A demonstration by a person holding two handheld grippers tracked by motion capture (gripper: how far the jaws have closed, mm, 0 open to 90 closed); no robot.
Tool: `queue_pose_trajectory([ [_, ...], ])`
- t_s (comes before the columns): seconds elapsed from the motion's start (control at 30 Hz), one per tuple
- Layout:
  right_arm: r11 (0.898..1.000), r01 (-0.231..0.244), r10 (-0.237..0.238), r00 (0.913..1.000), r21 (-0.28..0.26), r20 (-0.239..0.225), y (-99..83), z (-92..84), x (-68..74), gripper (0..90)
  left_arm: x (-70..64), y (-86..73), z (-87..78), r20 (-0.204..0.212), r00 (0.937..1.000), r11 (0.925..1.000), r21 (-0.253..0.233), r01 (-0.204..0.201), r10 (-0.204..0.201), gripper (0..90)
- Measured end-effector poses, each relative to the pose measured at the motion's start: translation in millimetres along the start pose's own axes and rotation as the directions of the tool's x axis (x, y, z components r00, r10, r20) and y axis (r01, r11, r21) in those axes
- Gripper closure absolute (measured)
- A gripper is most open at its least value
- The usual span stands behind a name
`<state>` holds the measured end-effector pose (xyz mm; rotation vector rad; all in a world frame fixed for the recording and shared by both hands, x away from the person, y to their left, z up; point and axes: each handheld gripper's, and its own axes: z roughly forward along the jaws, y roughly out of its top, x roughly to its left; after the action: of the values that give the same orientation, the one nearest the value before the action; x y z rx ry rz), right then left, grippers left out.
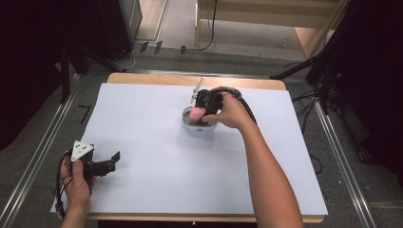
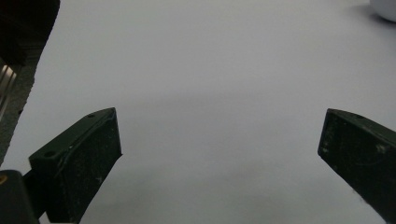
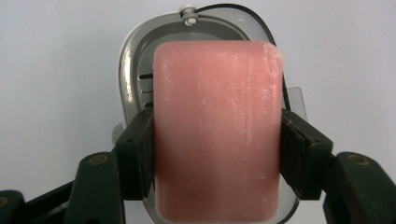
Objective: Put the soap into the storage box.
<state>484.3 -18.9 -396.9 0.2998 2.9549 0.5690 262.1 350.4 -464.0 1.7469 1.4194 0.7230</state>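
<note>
Here the pink soap bar (image 3: 217, 130) is clamped by its sides in the right tool (image 3: 217, 154) above the white soap dish (image 3: 133, 70), and could be dropped askew on the rim if released tilted.

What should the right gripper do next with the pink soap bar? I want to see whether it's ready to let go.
Probably lower it a little further, then open. The right gripper has its fingers pressed on both sides of the pink soap bar, held directly over the white soap dish, whose slotted floor shows behind it. Whether the bar already rests in the dish is unclear.
</note>
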Motion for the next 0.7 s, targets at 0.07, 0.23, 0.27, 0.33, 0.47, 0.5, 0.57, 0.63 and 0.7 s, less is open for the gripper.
queue_pose_trajectory([
  [0.07, 0.997, -0.06, 0.059, 0.9981, -0.047, -0.02, 1.3, -3.6, -1.0, 33.2, 0.0, 0.0, -0.1, 0.0, 1.0, 1.0, 0.0, 0.0, 0.0, 0.0],
  [0.23, 0.994, -0.09, 0.09, 0.9959, -0.066, -0.004, 1.4, -12.9, -0.1, 32.4, 0.1, 0.0, 0.0, 0.001, 1.0, 1.0, 0.0, 0.0, 0.0, 0.0],
  [0.27, 0.994, -0.09, 0.09, 0.9959, -0.066, -0.004, 1.4, -12.9, -0.1, 32.4, 0.1, 0.0, 0.0, 0.001, 1.0, 1.0, 0.0, 0.0, 0.0, 0.0],
  [0.33, 0.995, -0.092, 0.093, 0.9955, -0.045, 0.021, -0.1, -15.4, 0.2, 32.3, 0.0, 0.0, -0.1, -0.001, 1.0, 1.0, 0.0, 0.0, 0.0, 0.0],
  [0.47, 0.993, -0.11, 0.111, 0.9937, -0.043, 0.018, -1.2, -18.7, 5.8, 30.9, 0.0, 0.0, 0.0, 0.0, 1.0, 1.0, 0.001, 0.0, 0.0, 0.0],
  [0.5, 0.993, -0.11, 0.111, 0.9937, -0.043, 0.018, -1.2, -18.7, 5.8, 30.9, 0.0, 0.0, 0.0, 0.0, 1.0, 1.0, 0.001, 0.0, 0.0, 0.0],
  [0.57, 0.995, -0.095, 0.096, 0.9951, -0.039, 0.024, -1.6, -19.5, 9.0, 30.3, 0.0, 0.0, 0.0, -0.001, 1.0, 1.0, 0.001, 0.0, 0.0, 0.0],
  [0.63, 0.995, -0.083, 0.085, 0.9959, -0.052, 0.031, -2.8, -20.4, 10.9, 30.4, -0.1, 0.0, -0.1, -0.001, 1.0, 1.0, 0.001, -0.001, 0.001, 0.0],
  [0.7, 0.994, -0.092, 0.094, 0.9951, -0.059, 0.03, -5.1, -21.6, 13.3, 30.4, -0.1, 0.0, -0.1, -0.002, 1.0, 1.0, 0.001, -0.001, 0.001, 0.0],
])
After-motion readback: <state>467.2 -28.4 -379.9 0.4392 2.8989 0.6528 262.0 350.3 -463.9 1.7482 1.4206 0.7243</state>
